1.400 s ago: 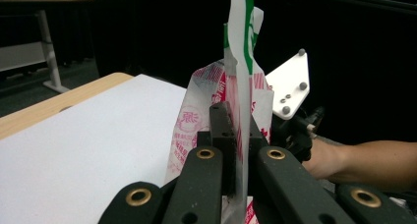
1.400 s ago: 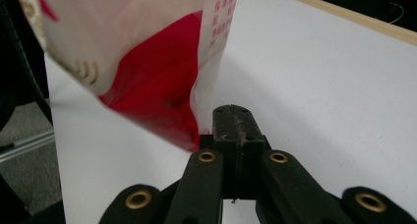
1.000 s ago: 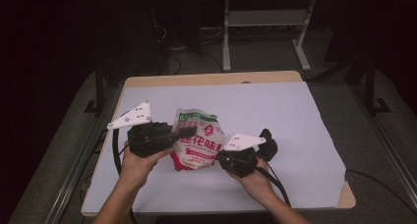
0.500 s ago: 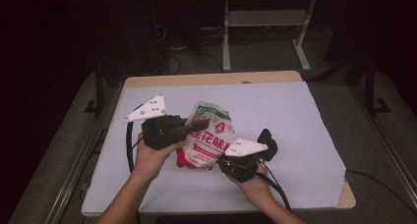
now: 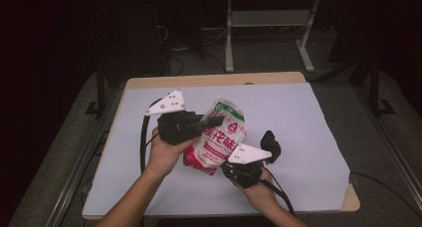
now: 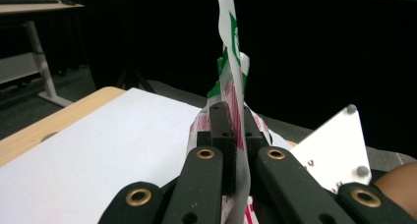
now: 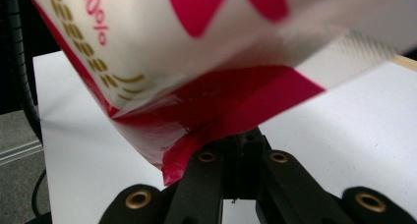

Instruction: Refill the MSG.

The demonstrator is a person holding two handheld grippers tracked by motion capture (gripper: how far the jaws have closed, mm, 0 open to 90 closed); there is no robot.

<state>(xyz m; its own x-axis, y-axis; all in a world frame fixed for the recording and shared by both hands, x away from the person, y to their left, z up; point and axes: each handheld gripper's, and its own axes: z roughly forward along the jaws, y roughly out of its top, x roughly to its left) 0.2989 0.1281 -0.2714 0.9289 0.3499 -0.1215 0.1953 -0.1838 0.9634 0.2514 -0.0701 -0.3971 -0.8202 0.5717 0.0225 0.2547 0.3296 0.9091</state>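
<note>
A: Where's the bag (image 5: 219, 137) right now?

B: Lifted off the white-covered table (image 5: 308, 122), tilted, hanging between the two hands near the table's 6 o'clock edge. The left hand-held gripper (image 5: 215, 121) is clamped on its upper part, jaws closed flat over the film, coming in from 9 o'clock. In the left gripper view the bag's sealed edge (image 6: 231, 62) stands up thin between the jaws.

A: And the right one?

B: The right hand-held gripper (image 5: 238, 163) sits at the bag's lower corner, around 5 o'clock of it. In the right gripper view its jaws are shut on the red bottom seam (image 7: 196, 140), which crumples where it is pinched.

A: How do you reckon it handles?

B: Soft and floppy, I'd say. It's a printed plastic pouch, fairly full by its bulge, so the contents probably shift and sag when tilted. The film looks glossy, so likely slick.

A: Best place to hold, then?

B: The flat sealed edges, as now. They're thin, stiffer than the body, and squeezing them spares the contents. Gripping the belly would risk slipping or bursting it.
</note>
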